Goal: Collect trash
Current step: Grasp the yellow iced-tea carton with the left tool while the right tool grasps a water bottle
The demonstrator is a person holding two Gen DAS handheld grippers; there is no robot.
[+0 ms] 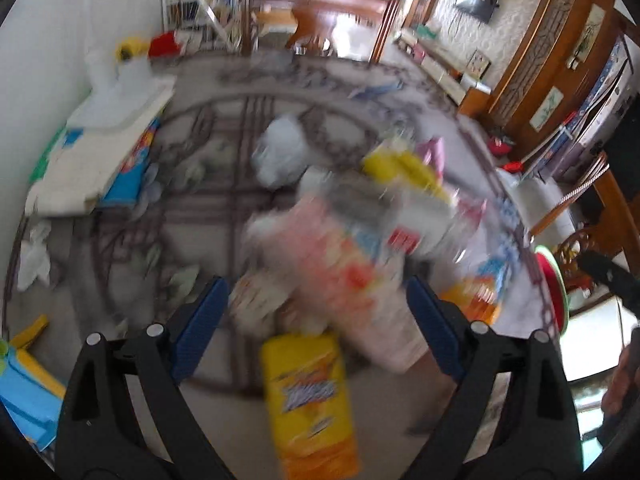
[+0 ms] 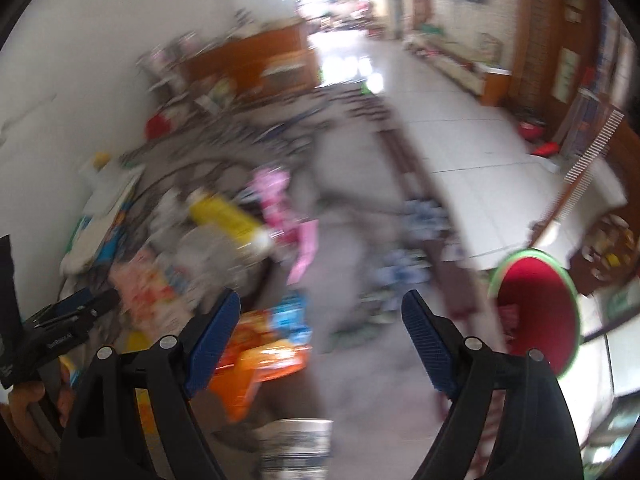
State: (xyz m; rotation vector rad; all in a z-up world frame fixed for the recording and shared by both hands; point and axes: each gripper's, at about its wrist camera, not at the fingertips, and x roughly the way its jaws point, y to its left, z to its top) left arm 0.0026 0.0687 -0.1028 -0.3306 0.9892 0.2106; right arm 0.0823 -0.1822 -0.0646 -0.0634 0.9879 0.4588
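Everything is motion-blurred. A pile of trash lies on a patterned grey rug (image 1: 208,208): a yellow-orange snack bag (image 1: 308,400), a pink and orange wrapper (image 1: 336,276), a yellow bottle (image 1: 400,164) and a white plastic bag (image 1: 280,152). My left gripper (image 1: 318,320) hangs open above the snack bag, and its blue pads touch nothing. My right gripper (image 2: 322,340) is open too, over bare rug beside an orange bag (image 2: 260,364). The yellow bottle (image 2: 228,216) and a pink wrapper (image 2: 300,248) lie beyond it. A red bin with a green rim (image 2: 540,312) stands to the right.
A white foam box (image 1: 104,148) on a blue carton sits left against the wall. A crumpled white bag (image 1: 34,256) lies near it. Wooden furniture (image 1: 320,12) stands at the back. Pale floor tiles (image 2: 460,140) run right of the rug. The left gripper (image 2: 68,320) and a hand (image 2: 24,400) show at the edge.
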